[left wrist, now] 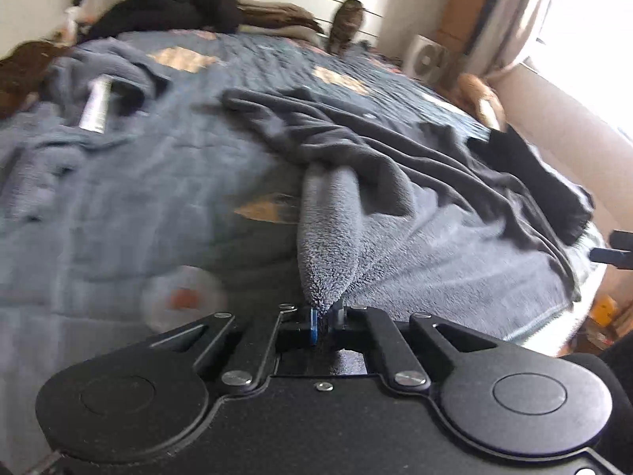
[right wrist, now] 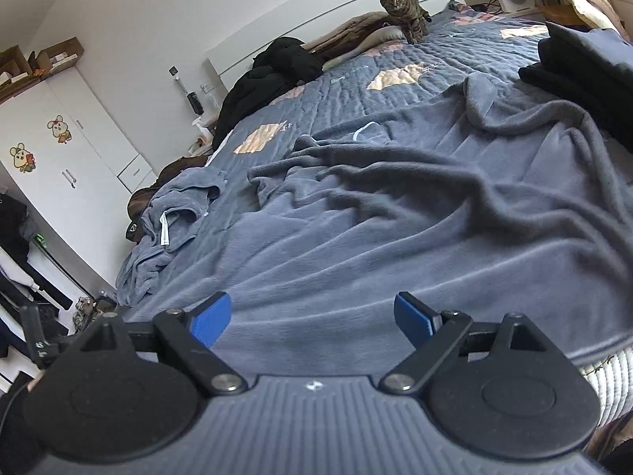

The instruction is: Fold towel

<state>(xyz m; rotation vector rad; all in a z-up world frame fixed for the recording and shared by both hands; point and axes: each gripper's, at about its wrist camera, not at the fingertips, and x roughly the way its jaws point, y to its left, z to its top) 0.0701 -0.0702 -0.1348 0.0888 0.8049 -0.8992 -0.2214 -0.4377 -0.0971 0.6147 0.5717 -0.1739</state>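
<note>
Left jaws pinch the towel (left wrist: 328, 237), right jaws gape; cat (right wrist: 405, 0) beyond.

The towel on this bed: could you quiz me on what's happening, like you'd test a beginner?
1. True or false: the left gripper is shut on a corner of the grey towel.
2. The right gripper is: A) open, holding nothing; B) shut on the towel; C) holding a bottle.
3. Which animal stands at the far end of the bed?

Key: 1 true; 2 A; 3 a cat.
</note>
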